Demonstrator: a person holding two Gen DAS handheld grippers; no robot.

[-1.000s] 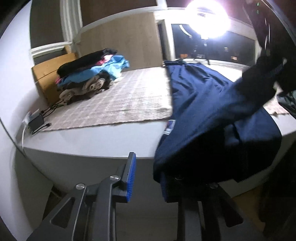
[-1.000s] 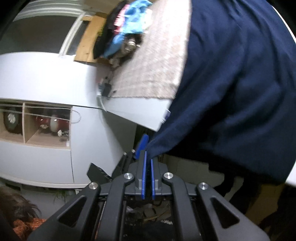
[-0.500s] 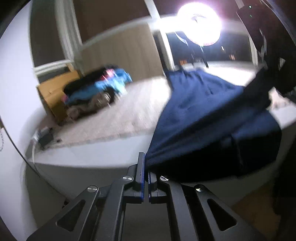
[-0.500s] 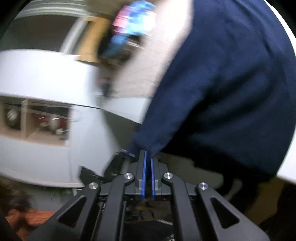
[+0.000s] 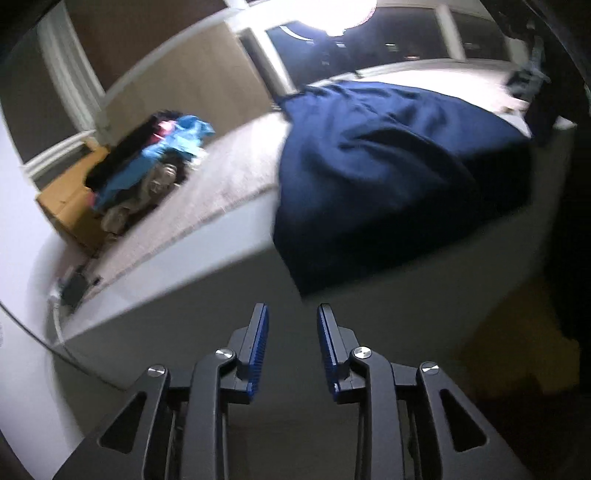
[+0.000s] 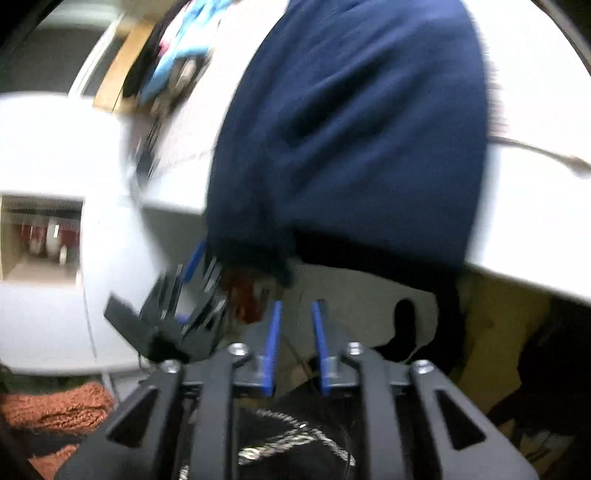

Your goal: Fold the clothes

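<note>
Both your grippers have just been opening, and nothing sits between the jaws of either. Your left gripper (image 5: 291, 328) hangs below the worktop (image 5: 192, 266) edge, with the navy garment (image 5: 388, 177) up and to its right, draped over that edge. Its long axis runs away from you across the worktop. Your right gripper (image 6: 295, 325) sits just under the overhanging hem, so I judge it the nearer one for the next pinch.

A bright lamp (image 5: 340, 14) (glaring) shines above the table (image 5: 207, 251).
</note>
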